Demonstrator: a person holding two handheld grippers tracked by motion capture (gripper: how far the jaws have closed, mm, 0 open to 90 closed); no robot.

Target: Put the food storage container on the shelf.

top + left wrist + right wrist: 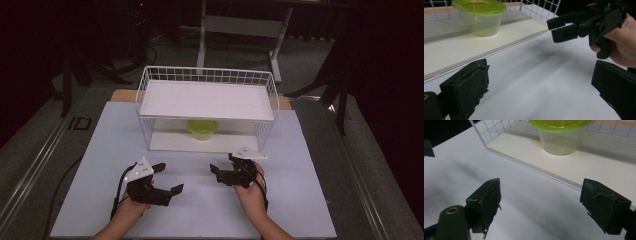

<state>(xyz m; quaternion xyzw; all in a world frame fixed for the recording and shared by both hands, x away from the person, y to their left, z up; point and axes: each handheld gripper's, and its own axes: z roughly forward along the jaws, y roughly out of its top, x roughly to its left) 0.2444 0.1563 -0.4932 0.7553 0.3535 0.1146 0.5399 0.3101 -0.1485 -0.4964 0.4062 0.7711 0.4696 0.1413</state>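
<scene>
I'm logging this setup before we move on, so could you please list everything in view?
container: one, clear with green lid, on the rack's lower shelf
wire rack: one, white, two shelves, at the table's far side
table: one, pale top
desk frame: one, white, on the floor behind
left gripper: one, black, jaws open, nothing between them
right gripper: one, black, jaws open, nothing between them
hands: two, holding the grippers at the near edge

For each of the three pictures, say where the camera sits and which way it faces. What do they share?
High view: above the table, looking forward and down at the wire rack; both hands show.
Left gripper view: on the left gripper, facing the container; open jaws, right gripper.
Right gripper view: on the right gripper, facing the container; open jaws.
Shared: the container.
</scene>
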